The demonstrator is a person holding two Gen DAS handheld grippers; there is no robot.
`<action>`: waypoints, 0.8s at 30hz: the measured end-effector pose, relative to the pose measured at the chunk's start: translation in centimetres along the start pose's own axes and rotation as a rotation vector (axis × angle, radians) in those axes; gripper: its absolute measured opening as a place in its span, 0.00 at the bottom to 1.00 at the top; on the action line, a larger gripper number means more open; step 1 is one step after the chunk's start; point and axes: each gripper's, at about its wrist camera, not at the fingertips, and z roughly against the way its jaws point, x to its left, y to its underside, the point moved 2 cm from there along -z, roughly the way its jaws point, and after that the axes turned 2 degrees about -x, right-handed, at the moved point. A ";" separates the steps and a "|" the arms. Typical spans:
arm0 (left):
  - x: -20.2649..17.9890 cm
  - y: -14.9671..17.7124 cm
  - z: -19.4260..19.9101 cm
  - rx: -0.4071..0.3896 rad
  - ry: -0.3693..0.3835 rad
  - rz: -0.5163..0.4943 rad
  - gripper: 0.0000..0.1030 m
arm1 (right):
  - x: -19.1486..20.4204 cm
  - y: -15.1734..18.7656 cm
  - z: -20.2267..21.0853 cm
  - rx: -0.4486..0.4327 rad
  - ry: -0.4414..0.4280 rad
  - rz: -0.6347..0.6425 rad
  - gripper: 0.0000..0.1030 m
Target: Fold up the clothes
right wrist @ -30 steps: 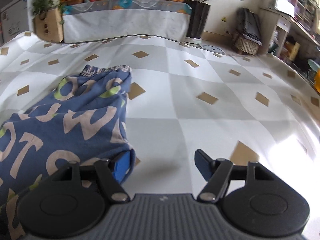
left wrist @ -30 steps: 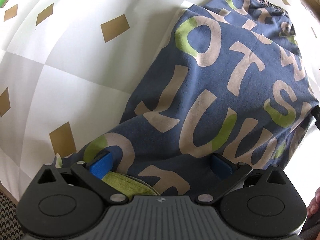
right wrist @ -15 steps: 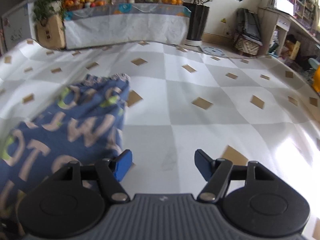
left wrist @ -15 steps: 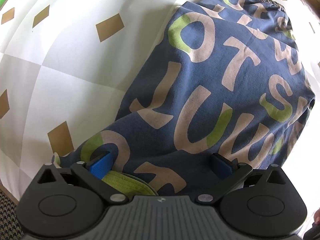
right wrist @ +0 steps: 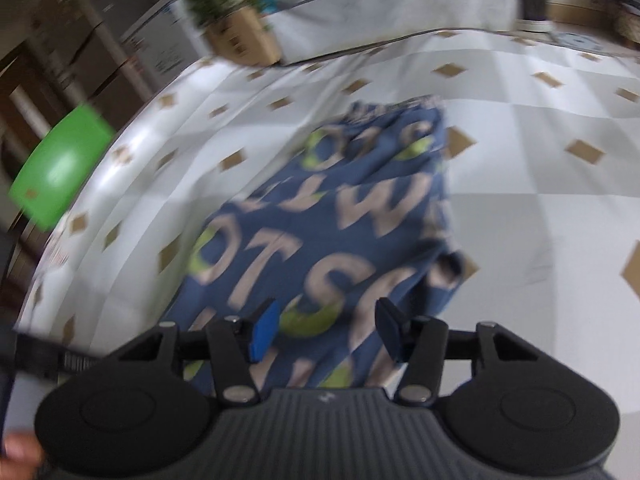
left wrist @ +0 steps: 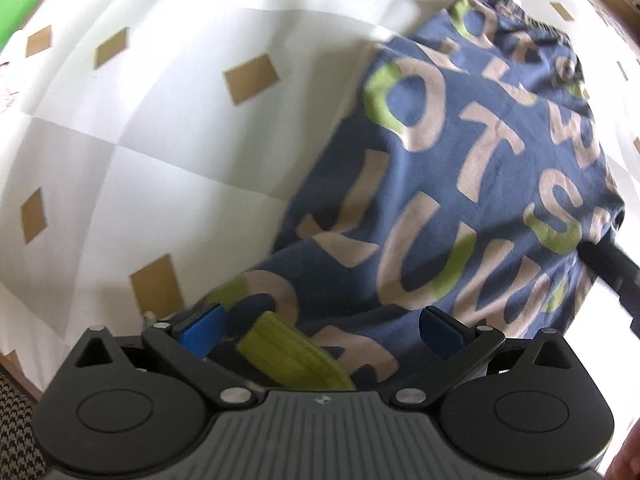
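Note:
A dark blue garment (left wrist: 460, 208) printed with large beige and green letters lies flat on the white cloth with brown diamonds. My left gripper (left wrist: 320, 330) points straight down over its near end, jaws wide apart. A yellow-green band (left wrist: 292, 354) of the garment shows between the fingers near their base, and the pads do not touch it. In the blurred right wrist view my right gripper (right wrist: 326, 328) tilts down over the garment (right wrist: 332, 248). Its jaws are closing, with fabric under the gap and no pad pressing on it.
The diamond-patterned cloth (left wrist: 152, 168) spreads wide to the left of the garment and to its right (right wrist: 540, 232). A green object (right wrist: 60, 168) sits off its left edge. A draped table with fruit and plants (right wrist: 380, 8) stands at the back. A fingertip (right wrist: 16, 452) shows bottom left.
The right gripper swung left and tipped down, from facing bare cloth to facing the garment, and its jaws narrowed. The left gripper lifted a little, jaws still wide.

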 end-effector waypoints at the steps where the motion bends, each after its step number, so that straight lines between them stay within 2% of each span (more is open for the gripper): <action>1: 0.3 0.0 0.3 -0.006 -0.003 0.005 1.00 | 0.4 0.4 -0.1 0.024 -0.025 0.021 0.48; 5: 0.9 -0.8 2.2 -0.034 -0.004 0.036 1.00 | 1.6 2.1 -0.2 0.094 -0.095 0.004 0.44; 10: 0.8 0.2 3.9 -0.065 0.014 0.026 1.00 | 1.0 3.9 -0.3 0.141 -0.183 -0.213 0.43; 11: 0.7 -0.7 3.8 -0.066 0.017 0.025 1.00 | 0.8 4.1 -0.4 0.147 -0.190 -0.251 0.42; 17: 0.6 -0.5 4.5 -0.075 0.022 0.024 1.00 | -0.5 5.2 -1.4 0.146 -0.210 -0.433 0.42; 24: 0.7 -0.9 4.3 -0.068 0.023 0.034 1.00 | -0.1 5.1 -2.1 0.151 -0.221 -0.428 0.42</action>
